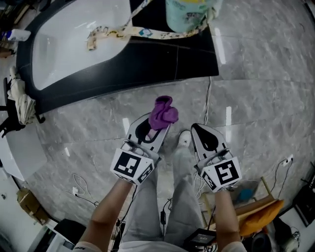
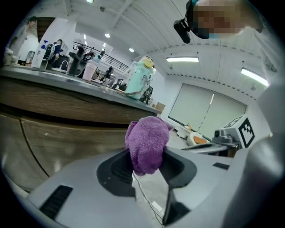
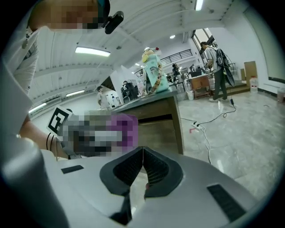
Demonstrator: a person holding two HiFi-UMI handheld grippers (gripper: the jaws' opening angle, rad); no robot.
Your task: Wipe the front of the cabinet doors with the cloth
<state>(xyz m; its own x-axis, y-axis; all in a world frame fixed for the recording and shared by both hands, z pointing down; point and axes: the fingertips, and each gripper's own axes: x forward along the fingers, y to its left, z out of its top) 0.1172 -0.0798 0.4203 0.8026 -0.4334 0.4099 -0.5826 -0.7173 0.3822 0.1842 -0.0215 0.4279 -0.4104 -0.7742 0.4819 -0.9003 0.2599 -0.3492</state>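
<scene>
Nearest the camera, two forearms reach out over grey trousers (image 1: 172, 197), each hand carrying a gripper above the marble floor (image 1: 256, 74). The left gripper (image 1: 156, 125) pinches a bunched purple cloth (image 1: 164, 110); in the left gripper view its jaws close on the cloth (image 2: 147, 142), which bulges up above the tips. The right gripper (image 1: 197, 130) is just beside it, with its jaws pressed together and nothing between them, as the right gripper view (image 3: 142, 153) shows. A white shoe (image 1: 184, 139) shows between the two grippers.

The cloth hangs over the floor, in front of the cabinet doors (image 2: 58, 142) and apart from them. A thin cable (image 1: 207, 98) runs across the floor towards the cabinet. Above the brown door fronts lies the dark worktop (image 1: 147, 59) with a white sink (image 1: 74, 34) set into it. A patterned strap (image 1: 123, 33) lies across the sink's edge, leading to a mint-green container (image 1: 189, 12) on the worktop.
</scene>
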